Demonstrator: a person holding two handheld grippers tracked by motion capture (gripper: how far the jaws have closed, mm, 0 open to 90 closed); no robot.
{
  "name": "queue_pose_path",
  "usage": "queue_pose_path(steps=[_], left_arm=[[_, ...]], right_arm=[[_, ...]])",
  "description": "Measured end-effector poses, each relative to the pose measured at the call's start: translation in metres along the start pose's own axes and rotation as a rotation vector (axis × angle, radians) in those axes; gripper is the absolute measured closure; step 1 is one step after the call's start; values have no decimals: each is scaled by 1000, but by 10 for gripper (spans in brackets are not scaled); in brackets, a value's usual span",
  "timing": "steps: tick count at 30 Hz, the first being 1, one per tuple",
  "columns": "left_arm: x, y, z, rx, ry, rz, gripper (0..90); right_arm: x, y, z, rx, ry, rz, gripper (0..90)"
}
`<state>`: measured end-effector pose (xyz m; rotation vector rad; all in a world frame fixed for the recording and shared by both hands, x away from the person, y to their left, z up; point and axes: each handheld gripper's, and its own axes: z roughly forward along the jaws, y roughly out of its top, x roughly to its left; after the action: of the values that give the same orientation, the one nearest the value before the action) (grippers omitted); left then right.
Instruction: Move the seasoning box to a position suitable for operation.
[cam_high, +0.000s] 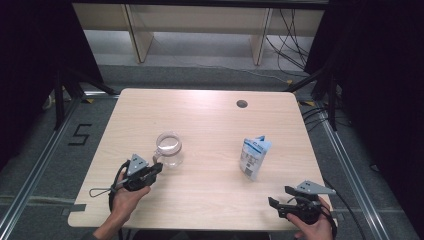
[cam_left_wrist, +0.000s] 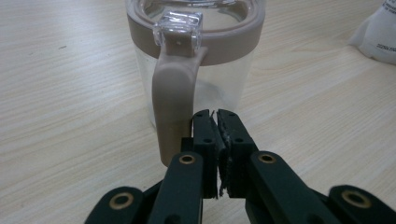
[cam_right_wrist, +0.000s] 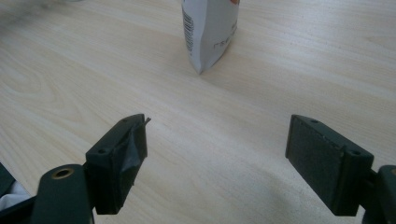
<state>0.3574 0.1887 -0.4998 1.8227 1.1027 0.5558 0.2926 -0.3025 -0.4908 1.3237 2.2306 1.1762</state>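
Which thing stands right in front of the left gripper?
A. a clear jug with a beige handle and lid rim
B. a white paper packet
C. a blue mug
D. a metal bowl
A: the left gripper, jaws shut, points at the clear jug beside its beige handle.

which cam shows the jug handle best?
Left gripper view: the beige handle of the clear jug stands close and sharp, just left of the shut left tool. The high view shows the jug small, its handle barely readable.
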Motion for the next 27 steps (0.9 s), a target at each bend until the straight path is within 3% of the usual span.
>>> queue_pose_path(steps=[1, 2, 4, 6, 7, 14, 16, 19, 20, 22, 23, 24, 25, 27], left_arm=[[0, 0, 0, 0, 0, 0, 860], [1, 0, 0, -1, 2, 6, 860], [3, 1, 1, 2, 7, 9, 860], [4, 1, 1, 1, 12, 9, 859], [6, 1, 2, 0, 12, 0, 859], [17, 3, 4, 11, 25, -8, 852], [22, 3, 5, 4, 26, -11, 852], [25, 4, 5, 3, 40, -21, 852], [27, 4, 5, 4, 39, -14, 852], [29, 4, 4, 5, 44, -17, 852], [30, 4, 5, 2, 45, -31, 852], [30, 4, 4, 0, 45, -31, 849], [31, 4, 4, 2, 41, -27, 845], [31, 3, 3, -4, 32, -36, 812]], right_arm=[[0, 0, 0, -2, -1, -1, 218], [2, 0, -1, 9, 10, 39, 218], [0, 0, 0, 2, 9, 14, 218], [2, 0, 0, 7, 9, 35, 218], [0, 0, 0, 1, 6, 9, 218], [2, 0, 0, 6, 5, 24, 218], [0, 0, 0, 1, -5, -2, 218], [0, 0, 0, 4, -1, 6, 218], [4, 0, -1, 21, 13, 55, 218], [3, 0, -1, 17, 11, 49, 218], [0, 0, 0, 2, 0, 3, 218], [2, 0, -1, 10, 6, 33, 218], [0, 0, -1, 4, -3, 1, 218], [3, 0, 0, 11, 5, 34, 218]])
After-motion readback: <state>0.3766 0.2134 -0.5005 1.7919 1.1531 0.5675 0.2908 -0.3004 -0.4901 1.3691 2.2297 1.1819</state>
